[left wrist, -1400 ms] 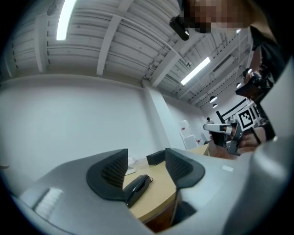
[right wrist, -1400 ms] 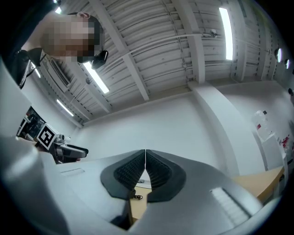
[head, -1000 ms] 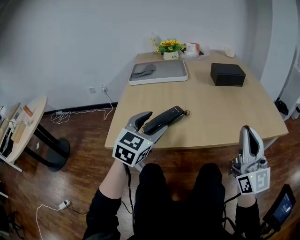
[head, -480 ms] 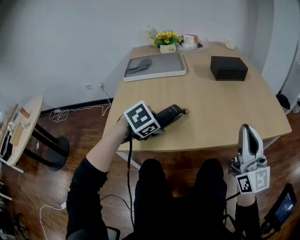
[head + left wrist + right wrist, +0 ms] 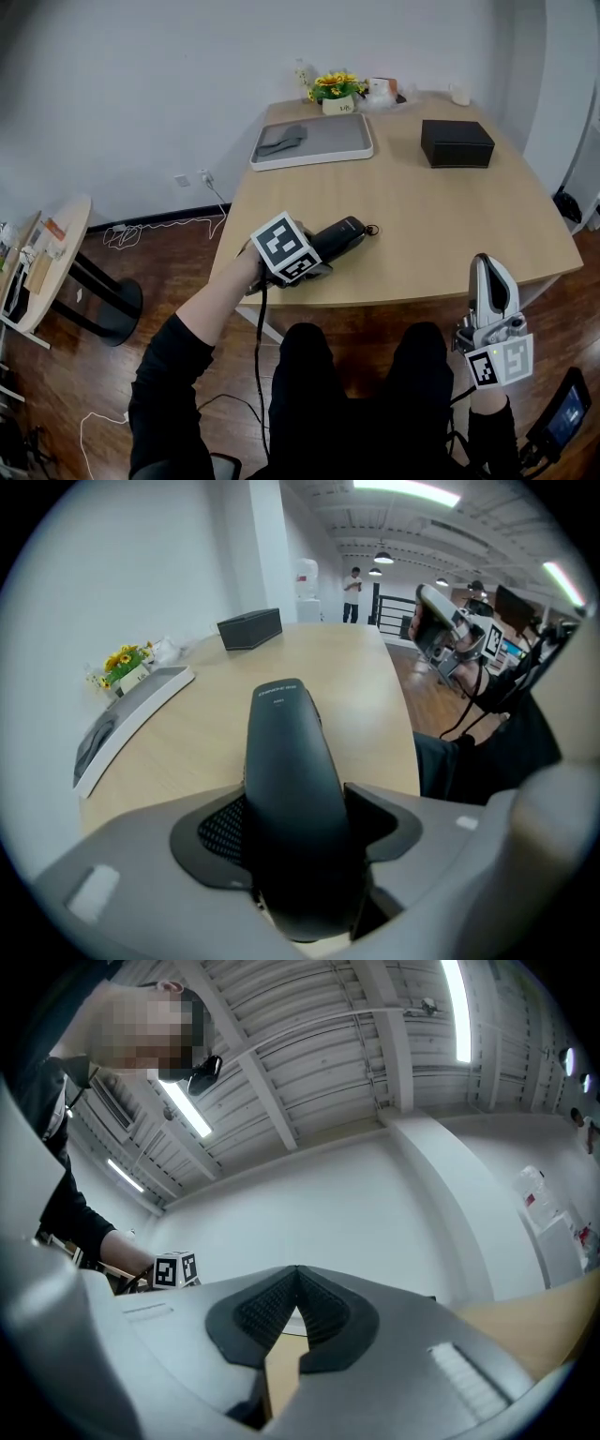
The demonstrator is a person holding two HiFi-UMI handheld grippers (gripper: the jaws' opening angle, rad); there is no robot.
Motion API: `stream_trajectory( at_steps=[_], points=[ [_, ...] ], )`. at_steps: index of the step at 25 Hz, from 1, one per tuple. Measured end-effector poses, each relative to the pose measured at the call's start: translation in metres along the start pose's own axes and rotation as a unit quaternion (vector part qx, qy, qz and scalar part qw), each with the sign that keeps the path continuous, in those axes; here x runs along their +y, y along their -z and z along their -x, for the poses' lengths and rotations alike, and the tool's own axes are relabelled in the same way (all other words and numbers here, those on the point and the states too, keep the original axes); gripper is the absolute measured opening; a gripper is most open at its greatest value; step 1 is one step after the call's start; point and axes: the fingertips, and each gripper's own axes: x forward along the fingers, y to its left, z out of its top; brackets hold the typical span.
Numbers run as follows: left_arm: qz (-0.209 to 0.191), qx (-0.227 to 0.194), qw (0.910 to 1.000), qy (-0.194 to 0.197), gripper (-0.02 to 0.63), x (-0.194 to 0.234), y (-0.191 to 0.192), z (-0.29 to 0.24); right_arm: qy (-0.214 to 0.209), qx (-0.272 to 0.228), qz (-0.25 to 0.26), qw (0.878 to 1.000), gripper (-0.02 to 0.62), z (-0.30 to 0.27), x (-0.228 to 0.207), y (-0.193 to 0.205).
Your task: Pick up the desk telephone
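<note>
The telephone's black handset (image 5: 342, 232) is near the front left edge of the wooden table (image 5: 441, 225). My left gripper (image 5: 317, 250) is shut on its near end, the marker cube facing up. In the left gripper view the handset (image 5: 284, 761) runs forward between the two dark pads of the left gripper (image 5: 295, 822), which press on its sides. I cannot tell whether it rests on the table or is just off it. My right gripper (image 5: 489, 274) is shut and empty. It points up, below the table's front right edge, and its tips (image 5: 298, 1274) meet.
At the back of the table are a grey tray (image 5: 314, 141) with a grey cloth, a black box (image 5: 457, 142) and a small flower pot (image 5: 337, 92). A round side table (image 5: 47, 262) stands at left, and cables lie on the wooden floor.
My left gripper has moved forward over the handset's near end, turned its cube upward and shut on it. The right gripper has sunk slightly.
</note>
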Motion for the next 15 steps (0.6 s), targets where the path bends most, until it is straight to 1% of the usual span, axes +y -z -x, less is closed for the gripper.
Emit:
stream_trajectory(
  at_steps=[2,4,6,8,10,12,14,15],
  points=[
    [0.007,-0.025,0.9996,-0.009,0.274,0.001,-0.002,0.000,-0.001,-0.003,0.001,1.000,0.002,-0.001,0.000,-0.001],
    [0.005,-0.050,0.9982,-0.030,0.268,0.002,-0.005,0.001,-0.002,-0.007,0.000,1.000,0.002,-0.001,0.000,-0.003],
    [0.000,-0.070,0.9952,-0.068,0.265,0.004,-0.006,0.002,-0.003,-0.013,0.001,1.000,0.002,0.000,-0.001,-0.006],
    [0.003,-0.102,0.9890,-0.107,0.265,0.006,-0.009,0.007,-0.003,-0.017,0.001,1.000,0.002,0.001,-0.002,-0.009],
    [0.013,-0.147,0.9791,-0.140,0.264,0.006,-0.014,0.020,-0.003,-0.019,0.000,1.000,0.002,0.001,-0.002,-0.010],
    [0.020,-0.193,0.9653,-0.174,0.264,0.006,-0.021,0.041,-0.002,-0.018,0.000,1.000,0.002,0.001,-0.003,-0.010],
    [0.024,-0.241,0.9473,-0.210,0.265,0.003,-0.030,0.068,0.000,-0.018,0.000,1.000,0.002,0.001,-0.003,-0.010],
    [0.027,-0.266,0.9365,-0.227,0.265,0.001,-0.035,0.082,0.000,-0.017,0.000,1.000,0.002,0.001,-0.004,-0.010]
  ],
)
